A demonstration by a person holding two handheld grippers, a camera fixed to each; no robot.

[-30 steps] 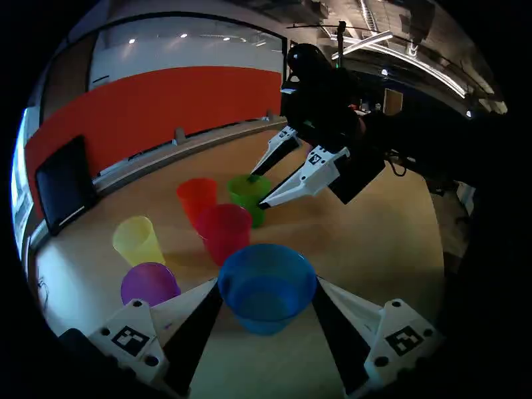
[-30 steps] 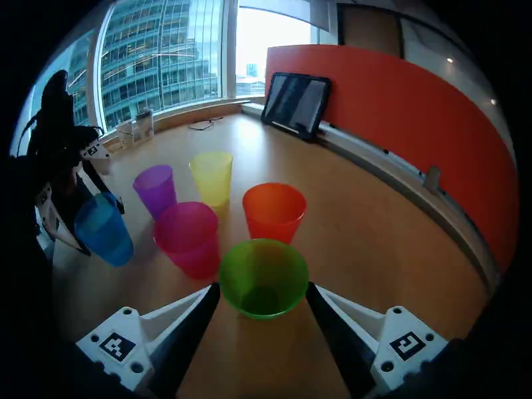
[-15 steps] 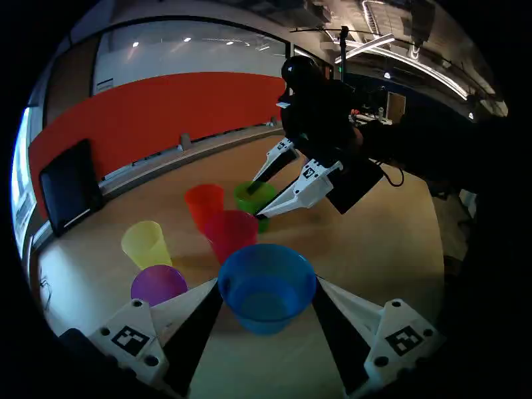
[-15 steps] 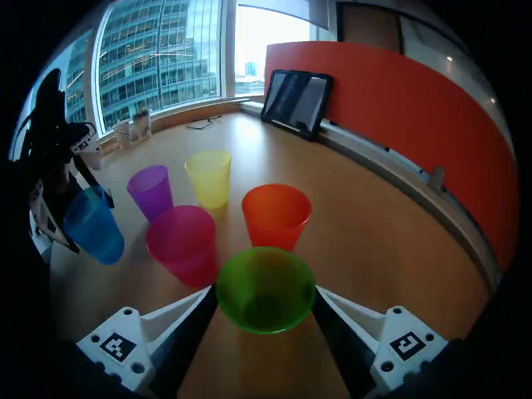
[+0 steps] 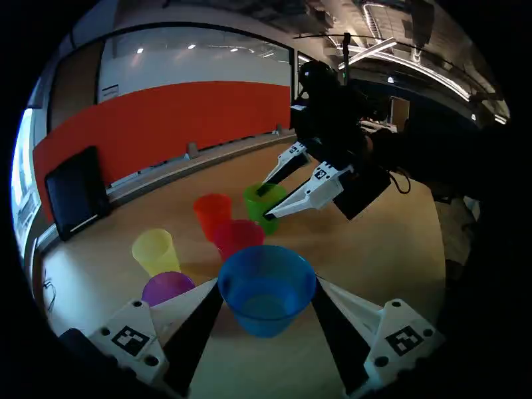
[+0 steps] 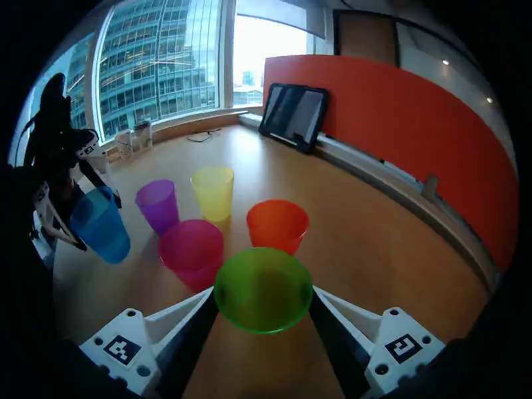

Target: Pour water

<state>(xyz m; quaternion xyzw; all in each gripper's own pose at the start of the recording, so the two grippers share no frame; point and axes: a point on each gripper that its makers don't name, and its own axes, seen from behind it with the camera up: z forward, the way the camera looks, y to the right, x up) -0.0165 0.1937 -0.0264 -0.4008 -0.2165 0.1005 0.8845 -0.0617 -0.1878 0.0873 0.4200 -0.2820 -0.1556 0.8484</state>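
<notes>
Fingers of the left gripper pressed both sides of the upright translucent blue plastic cup above the wooden table, while the right gripper likewise clasped the translucent green plastic cup, well apart straight ahead, beyond the pink plastic cup between them.

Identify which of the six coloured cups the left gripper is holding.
The blue cup, clamped between the left gripper's fingers. The green cup sits in the right gripper; the purple cup, yellow cup, pink cup and orange cup stand on the table.
</notes>
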